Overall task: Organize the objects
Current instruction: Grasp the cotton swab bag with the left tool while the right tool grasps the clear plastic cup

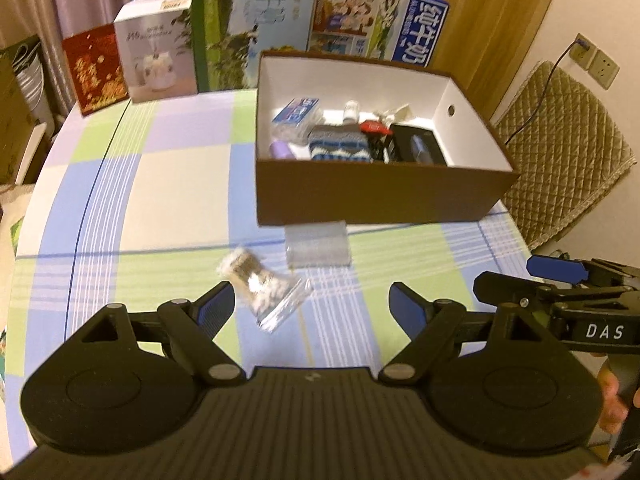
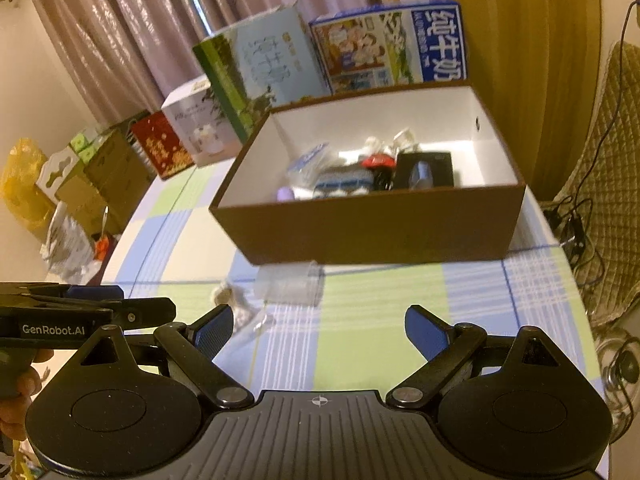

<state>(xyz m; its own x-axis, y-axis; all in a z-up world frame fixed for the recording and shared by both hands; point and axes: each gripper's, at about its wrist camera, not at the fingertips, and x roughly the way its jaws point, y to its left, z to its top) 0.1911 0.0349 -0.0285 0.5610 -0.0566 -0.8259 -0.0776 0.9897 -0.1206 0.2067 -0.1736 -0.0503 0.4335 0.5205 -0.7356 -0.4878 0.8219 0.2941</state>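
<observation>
A brown cardboard box (image 1: 376,196) (image 2: 372,232) with a white inside stands on the checked tablecloth and holds several small items. In front of it lie a clear plastic case (image 1: 318,243) (image 2: 290,283) and a small clear bag of pale bits (image 1: 260,286) (image 2: 240,304). My left gripper (image 1: 312,306) hangs open just short of the bag, which sits between its blue pads near the left one. My right gripper (image 2: 320,330) is open too, over the cloth, with nothing between its fingers. Each gripper shows at the edge of the other's view.
Cartons and gift boxes (image 1: 276,24) (image 2: 332,56) stand in a row behind the brown box. A quilted chair (image 1: 560,148) sits to the right of the table. Cardboard boxes and bags (image 2: 80,184) crowd the floor at the left. A hand (image 1: 612,404) holds the right gripper's handle.
</observation>
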